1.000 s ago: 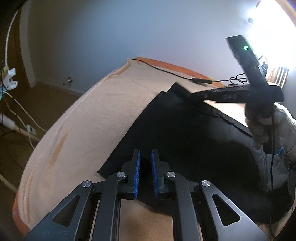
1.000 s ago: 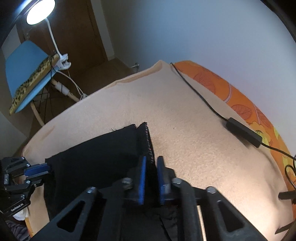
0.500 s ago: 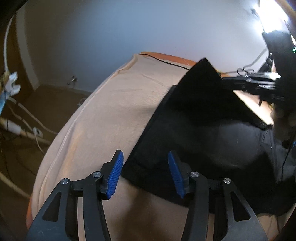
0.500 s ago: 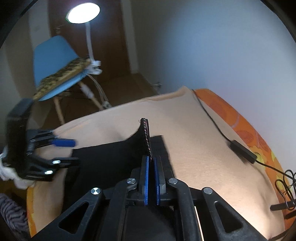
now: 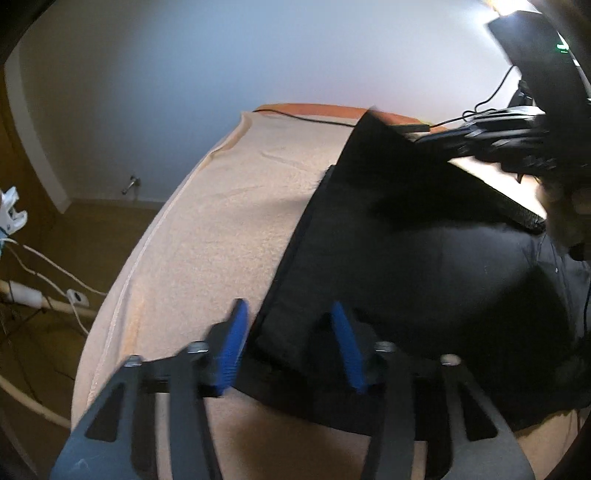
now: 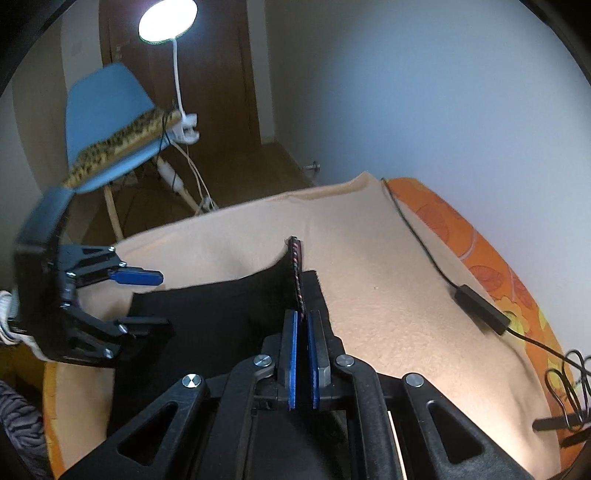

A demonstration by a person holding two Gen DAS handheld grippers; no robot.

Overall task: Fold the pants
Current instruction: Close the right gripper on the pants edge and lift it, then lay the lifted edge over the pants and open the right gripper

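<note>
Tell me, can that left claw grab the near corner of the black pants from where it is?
Probably yes. The left gripper has its jaws apart, just been closing, with the corner of the black pants lying between them on the beige blanket; nothing blocks it.

black pants, corner apparently lifted

Dim fisheye views, glaring lamp, motion blur, dark curved corners

Black pants on beige blanket
</note>
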